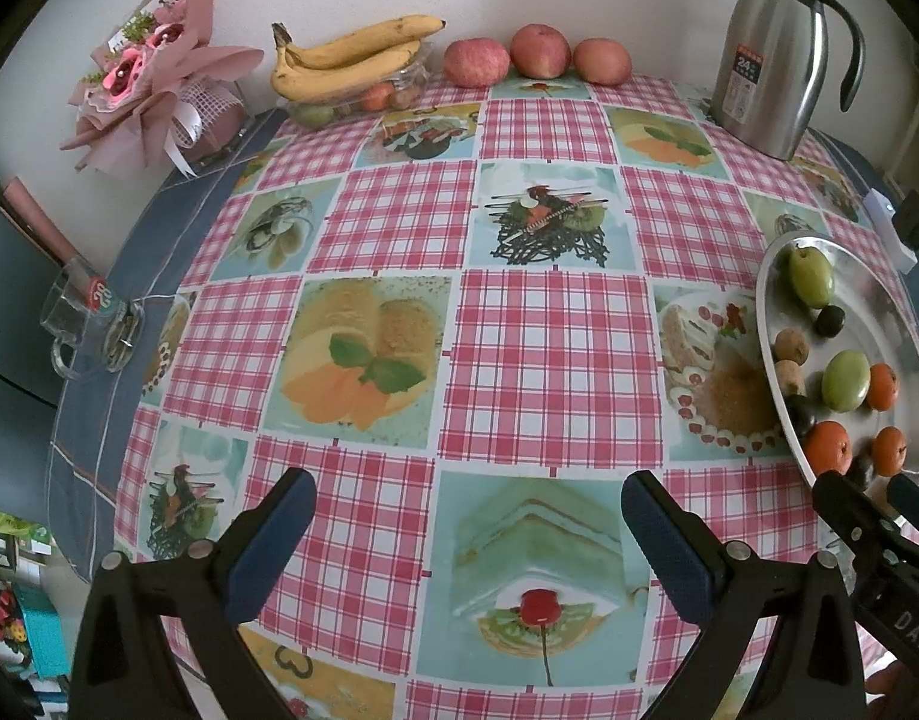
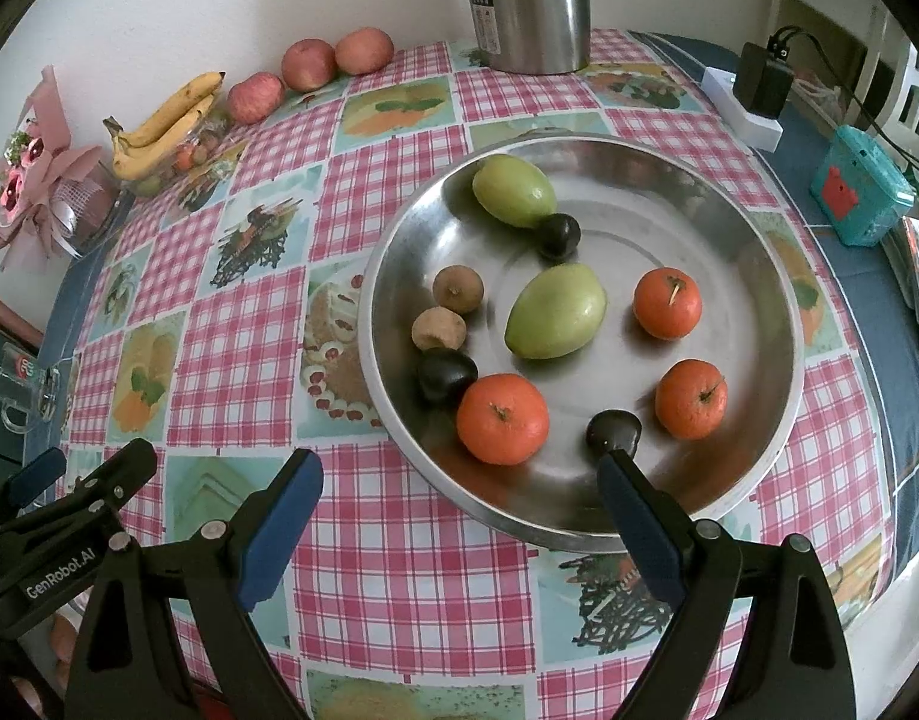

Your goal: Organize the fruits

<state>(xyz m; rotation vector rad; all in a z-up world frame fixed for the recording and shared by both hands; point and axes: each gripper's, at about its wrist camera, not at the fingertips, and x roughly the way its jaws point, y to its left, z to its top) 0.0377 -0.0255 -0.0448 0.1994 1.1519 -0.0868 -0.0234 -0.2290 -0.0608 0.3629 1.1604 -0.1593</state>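
In the metal dish [image 2: 579,147], fruits ring a central green fruit [image 2: 555,319]: another green fruit [image 2: 513,190] at eleven o'clock, tangerines [image 2: 502,418] from three to seven, longans [image 2: 457,289] at nine.

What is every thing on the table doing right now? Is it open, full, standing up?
left gripper: open, holding nothing
right gripper: open, holding nothing
metal plate: holds loose fruits
thermos jug: upright, lid on
glass mug: upright, looks empty
bananas: lying on a clear fruit box

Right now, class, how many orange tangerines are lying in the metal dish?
3. One lies at the near left of the metal dish, one at the near right, one right of centre beside a green fruit. None seems hidden.
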